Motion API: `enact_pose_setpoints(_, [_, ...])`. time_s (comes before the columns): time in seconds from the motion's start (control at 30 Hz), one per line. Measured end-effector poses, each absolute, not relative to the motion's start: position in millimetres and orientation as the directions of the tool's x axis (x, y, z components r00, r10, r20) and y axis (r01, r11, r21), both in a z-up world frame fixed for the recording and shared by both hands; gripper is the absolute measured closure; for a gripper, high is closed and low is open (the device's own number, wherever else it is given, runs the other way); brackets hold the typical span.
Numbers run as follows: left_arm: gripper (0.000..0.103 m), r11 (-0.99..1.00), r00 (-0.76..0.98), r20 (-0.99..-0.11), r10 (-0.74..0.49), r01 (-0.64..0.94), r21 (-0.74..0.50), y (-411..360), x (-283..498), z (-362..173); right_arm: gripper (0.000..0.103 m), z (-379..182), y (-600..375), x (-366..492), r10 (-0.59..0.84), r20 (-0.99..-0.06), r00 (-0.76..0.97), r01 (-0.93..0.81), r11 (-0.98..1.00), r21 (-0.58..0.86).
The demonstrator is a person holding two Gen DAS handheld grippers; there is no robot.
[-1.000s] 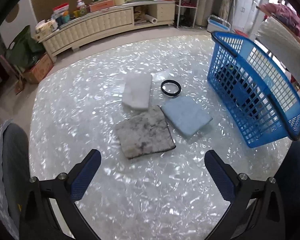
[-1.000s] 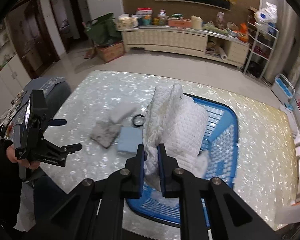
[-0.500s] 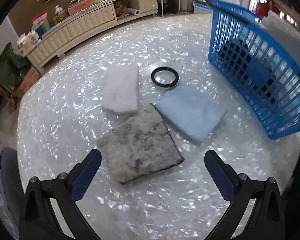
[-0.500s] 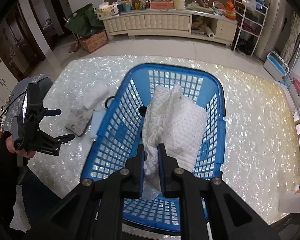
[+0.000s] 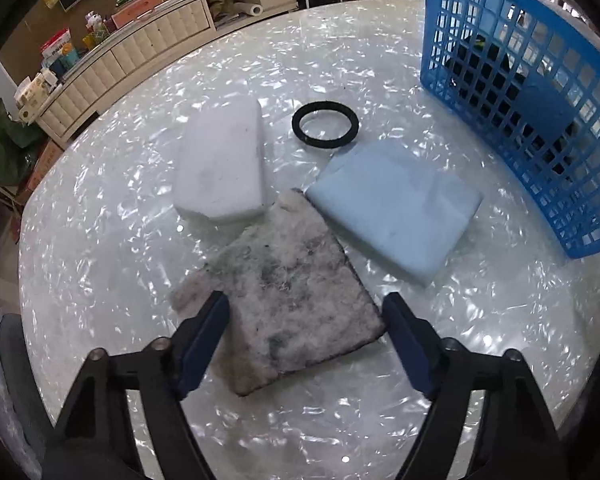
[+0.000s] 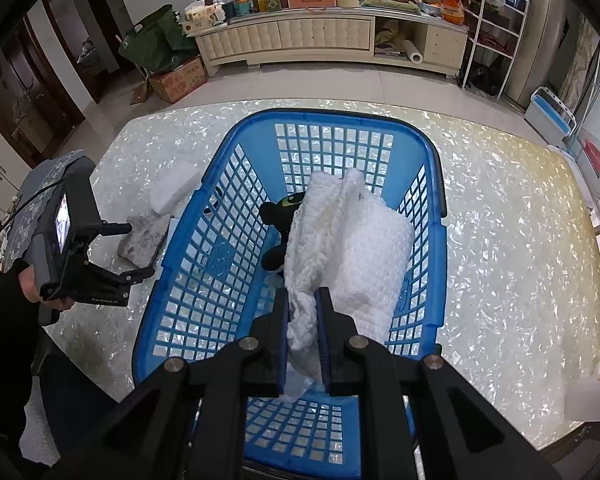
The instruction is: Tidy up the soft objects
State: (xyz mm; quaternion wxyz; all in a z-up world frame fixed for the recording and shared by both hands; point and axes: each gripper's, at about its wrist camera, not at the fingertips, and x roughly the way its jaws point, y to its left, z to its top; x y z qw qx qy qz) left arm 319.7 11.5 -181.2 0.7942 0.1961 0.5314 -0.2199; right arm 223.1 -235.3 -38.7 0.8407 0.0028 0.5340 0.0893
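Your right gripper (image 6: 303, 334) clenches the white quilted cloth (image 6: 348, 248), its long axis hanging down into the blue basket (image 6: 188, 264). Your left gripper (image 5: 306, 326), jaws just closing but still parted, straddles the mottled grey pad (image 5: 288, 288) mid-table.

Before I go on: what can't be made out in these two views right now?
- Black toy in the basket: right wrist view, mostly behind the white cloth.
- Blue pad: right wrist view, nearly all behind the basket wall.
- Basket contents: left wrist view, dark shapes through the mesh, unidentifiable.
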Motion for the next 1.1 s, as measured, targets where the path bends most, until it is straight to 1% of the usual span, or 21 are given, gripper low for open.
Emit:
enact_pose_setpoints(0.07, [0.048,0.819,0.344,-0.925,-0.159,0.569,0.071,10,318,-180,0.091,-40,-235,224,0.153,-0.899,0.410,-0.147,0.984,0.100])
enact_pose_setpoints(0.1, [0.051,0.813,0.341,-0.924,-0.174,0.579,0.061,9,317,-178,0.091,-41,-234,224,0.152,-0.900,0.408,-0.146,0.984,0.099])
enact_pose_setpoints(0.17, [0.055,0.803,0.345,-0.921,-0.182,0.592,0.063,7,315,-178,0.091,-42,-236,226,0.149,-0.902,0.405,-0.143,0.985,0.099])
enact_pose_setpoints(0.37, [0.061,0.801,0.336,-0.921,-0.196,0.597,0.047,5,313,-179,0.091,-41,-236,228,0.146,-0.902,0.405,-0.141,0.985,0.096])
enact_pose_setpoints(0.43, [0.072,0.795,0.336,-0.922,-0.195,0.604,0.052,7,310,-177,0.091,-41,-236,228,0.146,-0.902,0.407,-0.140,0.985,0.096])
enact_pose_setpoints(0.47, [0.082,0.793,0.339,-0.921,-0.194,0.606,0.056,8,310,-176,0.091,-41,-237,228,0.146,-0.901,0.407,-0.139,0.985,0.097])
enact_pose_setpoints(0.53, [0.087,0.804,0.357,-0.918,-0.170,0.589,0.080,12,310,-174,0.091,-41,-237,228,0.146,-0.901,0.408,-0.139,0.986,0.097])
enact_pose_setpoints(0.57, [0.089,0.809,0.354,-0.918,-0.176,0.584,0.071,16,310,-172,0.091,-41,-237,228,0.147,-0.901,0.408,-0.138,0.986,0.098])
enact_pose_setpoints(0.87, [0.090,0.852,0.353,-0.906,-0.234,0.524,-0.016,34,314,-157,0.091,-41,-238,229,0.139,-0.903,0.406,-0.135,0.987,0.091])
enact_pose_setpoints(1.1, [0.090,0.875,0.382,-0.883,-0.271,0.481,-0.061,50,304,-136,0.091,-62,-229,242,0.102,-0.931,0.352,-0.146,0.988,0.053])
